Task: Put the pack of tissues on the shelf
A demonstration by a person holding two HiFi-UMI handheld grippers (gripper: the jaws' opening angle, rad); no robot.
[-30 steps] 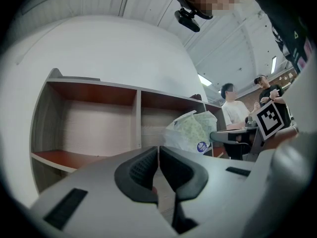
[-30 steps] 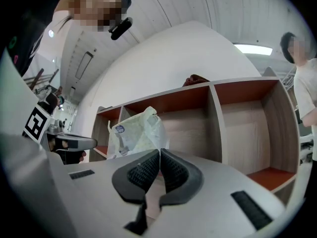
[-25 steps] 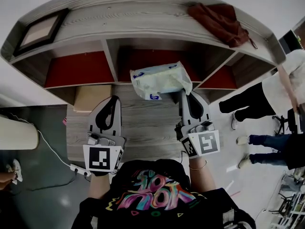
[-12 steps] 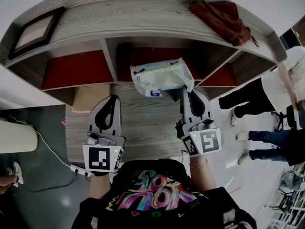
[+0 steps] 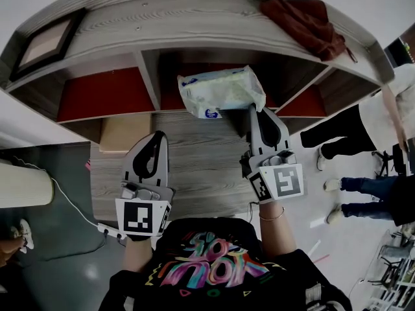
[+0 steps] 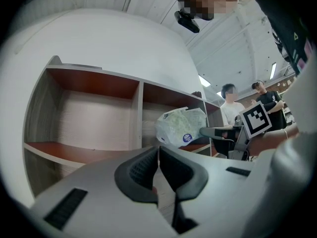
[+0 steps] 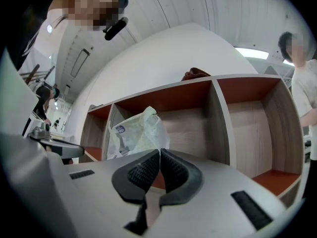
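Note:
The tissue pack (image 5: 219,92), white-green plastic with a blue round label, hangs in front of the shelf's (image 5: 194,24) middle compartment. My right gripper (image 5: 253,111) is shut on the pack's right end. In the right gripper view the pack (image 7: 136,133) rises just behind the closed jaws (image 7: 160,152). My left gripper (image 5: 155,137) is held lower left of the pack, shut with nothing in it. In the left gripper view the pads meet (image 6: 158,150), and the pack (image 6: 181,127) shows to the right with the right gripper (image 6: 218,132) on it.
The shelf has red-backed compartments (image 5: 104,92). A framed picture (image 5: 48,41) and a dark red cloth (image 5: 305,24) lie on its top. A cardboard box (image 5: 126,133) stands below left. A power strip (image 5: 107,229) lies on the floor. People (image 5: 363,128) stand at the right.
The right gripper has carried the tissue pack a little nearer to the middle compartment. The left gripper has stayed where it was.

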